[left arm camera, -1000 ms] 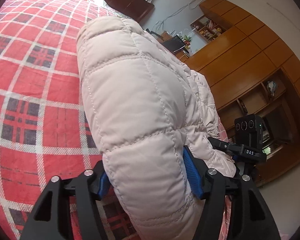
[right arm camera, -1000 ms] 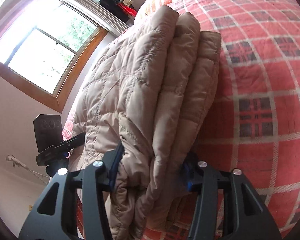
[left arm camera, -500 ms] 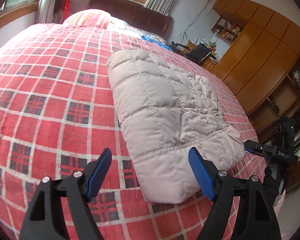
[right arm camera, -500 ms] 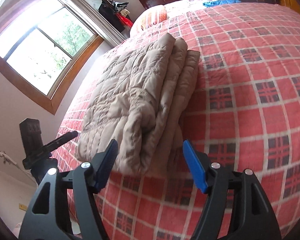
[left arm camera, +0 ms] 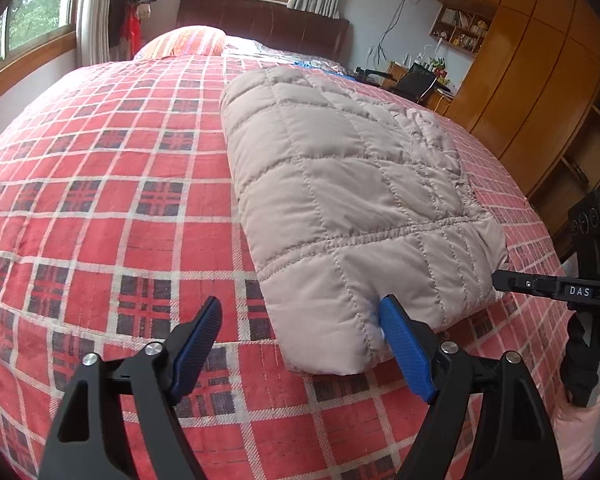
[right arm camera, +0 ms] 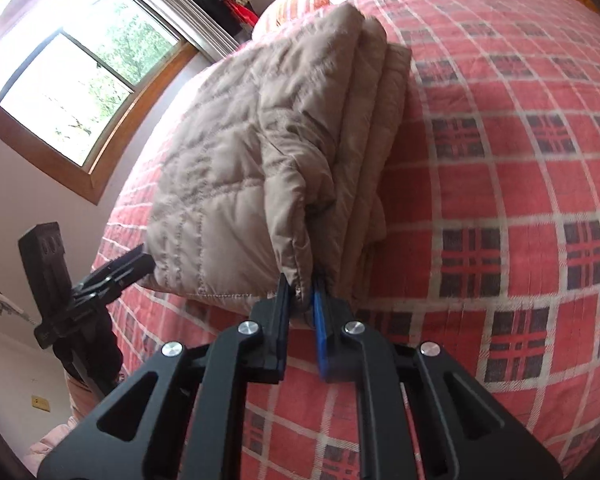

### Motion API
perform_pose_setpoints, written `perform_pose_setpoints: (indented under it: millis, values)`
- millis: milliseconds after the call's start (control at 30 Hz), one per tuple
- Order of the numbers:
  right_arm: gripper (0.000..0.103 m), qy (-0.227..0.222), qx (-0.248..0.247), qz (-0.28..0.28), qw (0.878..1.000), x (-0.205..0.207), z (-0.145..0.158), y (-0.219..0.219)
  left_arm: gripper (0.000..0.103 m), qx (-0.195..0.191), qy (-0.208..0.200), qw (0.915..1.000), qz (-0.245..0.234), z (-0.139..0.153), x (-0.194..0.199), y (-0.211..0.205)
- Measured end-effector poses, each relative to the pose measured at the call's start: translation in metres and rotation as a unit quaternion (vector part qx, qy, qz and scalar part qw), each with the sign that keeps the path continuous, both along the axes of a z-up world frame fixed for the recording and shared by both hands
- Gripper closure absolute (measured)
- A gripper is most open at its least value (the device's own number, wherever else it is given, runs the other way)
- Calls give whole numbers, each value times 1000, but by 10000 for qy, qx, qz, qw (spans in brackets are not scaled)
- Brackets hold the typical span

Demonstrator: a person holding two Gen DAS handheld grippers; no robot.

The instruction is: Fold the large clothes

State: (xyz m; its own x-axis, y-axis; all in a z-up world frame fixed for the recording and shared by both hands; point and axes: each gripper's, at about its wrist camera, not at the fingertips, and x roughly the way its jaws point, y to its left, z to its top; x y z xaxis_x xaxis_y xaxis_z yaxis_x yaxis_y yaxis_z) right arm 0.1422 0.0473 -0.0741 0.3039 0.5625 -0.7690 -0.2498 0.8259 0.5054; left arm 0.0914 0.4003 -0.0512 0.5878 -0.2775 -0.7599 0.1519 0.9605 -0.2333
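folded quilted jacket (left arm camera: 352, 204) on red plaid bedspread (left arm camera: 100, 200)
left gripper (left arm camera: 300, 340) spread wide, its right pad touching the jacket's near corner; right gripper (right arm camera: 300, 300) clamped on a top-layer edge of the jacket at its near end.

Quilted beige puffer jacket (left arm camera: 348, 200) | folded into a thick rectangular stack of several layers | lies flat on red plaid bedspread (left arm camera: 100, 184) | near corner pinched.
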Motion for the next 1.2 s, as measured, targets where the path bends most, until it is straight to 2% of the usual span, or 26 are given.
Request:
perform_pose_setpoints:
  millis: [100, 200, 367, 467, 533, 567, 633, 667, 700, 733, 800, 967, 1100, 1200]
  values:
    - [93, 270, 78, 4, 9996, 5, -18, -2, 19, -92, 144, 9999, -15, -9, 3, 2]
    - [93, 349, 263, 6, 9990, 7, -21, -7, 18, -30, 125, 9999, 20, -13, 2, 2]
    - [89, -56, 111, -58, 9999, -10, 0, -6, 20, 252, -109, 9995, 151, -2, -10, -4]
    - [77, -279, -155, -178, 9993, -26, 13, -4, 20, 418, -230, 9985, 284, 7, -22, -9]
    - [58, -472, -412, -293, 9976, -40, 22, -1, 20, 435, -255, 9979, 398, 12, -31, -11]
    - [53, -566, -518, -327, 9965, -47, 23, 0, 20, 414, -255, 9978, 443, 14, -35, -11]
    - [38, -808, -713, -421, 9933, -63, 30, 3, 19, 388, -291, 9970, 598, 19, -44, -10]
    - [32, -913, -766, -464, 9918, -69, 32, 3, 17, 431, -324, 9959, 730, 22, -50, -9]
    - [20, -1032, -823, -511, 9899, -76, 35, 4, 15, 481, -368, 9944, 868, 24, -55, -9]
    - [13, -1148, -905, -556, 9877, -82, 37, 5, 12, 519, -420, 9928, 990, 26, -61, -9]
    - [11, -1325, -1103, -630, 9830, -92, 41, 8, 10, 582, -502, 9907, 1127, 30, -70, -10]
    - [7, -1428, -1164, -689, 9805, -106, 48, 9, 9, 747, -521, 9894, 1134, 35, -87, -14]
    - [7, -1569, -1680, -883, 9692, -119, 56, 16, 7, 816, -561, 9887, 1123, 42, -99, -15]
    - [7, -1648, -1641, -955, 9679, -128, 62, 15, 5, 1005, -677, 9862, 1130, 48, -111, -18]
